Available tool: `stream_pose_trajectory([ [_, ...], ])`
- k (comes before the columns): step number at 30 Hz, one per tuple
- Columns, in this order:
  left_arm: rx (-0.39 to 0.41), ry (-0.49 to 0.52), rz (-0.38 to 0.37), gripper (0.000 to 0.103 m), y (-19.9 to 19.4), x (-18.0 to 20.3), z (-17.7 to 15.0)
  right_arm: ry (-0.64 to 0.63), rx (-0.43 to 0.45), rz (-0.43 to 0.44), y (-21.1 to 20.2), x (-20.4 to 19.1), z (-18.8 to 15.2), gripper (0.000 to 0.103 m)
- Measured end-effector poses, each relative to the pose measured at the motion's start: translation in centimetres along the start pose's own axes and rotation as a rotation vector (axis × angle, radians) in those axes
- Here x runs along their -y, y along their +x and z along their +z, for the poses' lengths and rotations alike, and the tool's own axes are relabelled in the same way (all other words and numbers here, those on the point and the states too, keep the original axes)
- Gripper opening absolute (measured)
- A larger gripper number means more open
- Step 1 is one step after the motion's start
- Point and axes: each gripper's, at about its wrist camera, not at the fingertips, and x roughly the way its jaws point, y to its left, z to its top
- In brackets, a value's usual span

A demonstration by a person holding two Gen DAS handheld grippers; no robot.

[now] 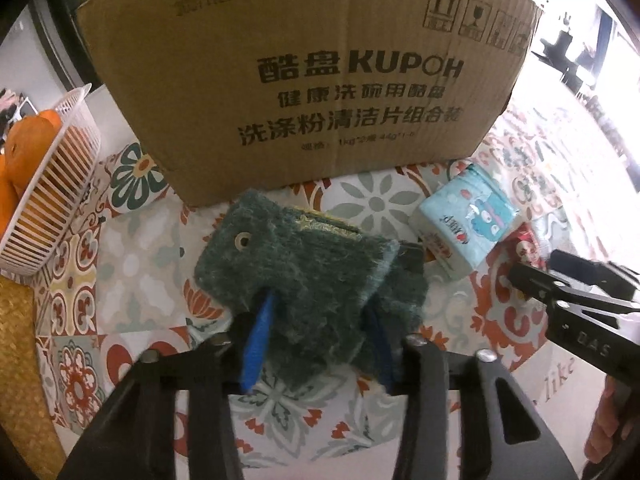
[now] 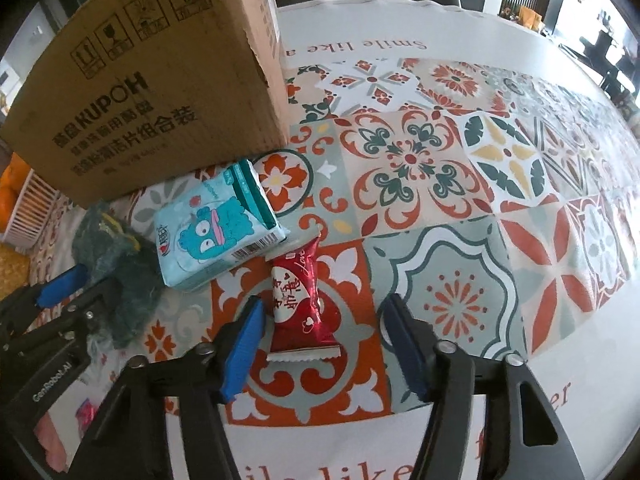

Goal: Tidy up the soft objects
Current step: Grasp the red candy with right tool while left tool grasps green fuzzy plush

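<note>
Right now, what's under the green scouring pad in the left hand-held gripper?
Under the green scouring pad, the patterned tablecloth shows around its edges. The left hand-held gripper clamps the pad between its blue fingers. Whatever lies directly beneath the pad is covered.

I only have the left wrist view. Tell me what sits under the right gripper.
Observer: A red candy packet lies on the tablecloth between the right gripper's open fingers, not yet gripped.
Operator: Report what's on the packet.
Observer: A white heart label with red characters, and "Love" in script near its far end.
Operator: Check whether it touches the tissue pack.
Observer: Its far end reaches the tissue pack's near corner; I cannot tell if they touch.
Operator: Describe the table beyond the box.
Observer: Right of the box the patterned cloth runs on with nothing on it, printed "Smile like" along the far edge.
</note>
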Motion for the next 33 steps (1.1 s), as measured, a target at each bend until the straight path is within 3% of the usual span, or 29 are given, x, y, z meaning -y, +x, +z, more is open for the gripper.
stream_pose_trajectory([
  [3, 0.009, -0.020, -0.020, 0.021, -0.5, -0.4, -0.2, -0.001, 0.007, 0.020, 0.2, 0.0, 0.3, 0.031],
  [4, 0.013, -0.023, -0.019, 0.016, -0.7, -0.4, -0.4, 0.000, 0.006, 0.029, 0.2, 0.0, 0.4, 0.029],
  [18, 0.113, -0.040, -0.018, 0.012, -5.0, 0.1, -1.9, 0.006, 0.060, 0.100, -2.9, -0.4, -1.4, 0.026],
  [33, 0.239, -0.065, -0.034, 0.008, -9.7, -0.4, -1.6, -0.016, 0.194, 0.157, -8.3, -1.6, -1.2, 0.025],
])
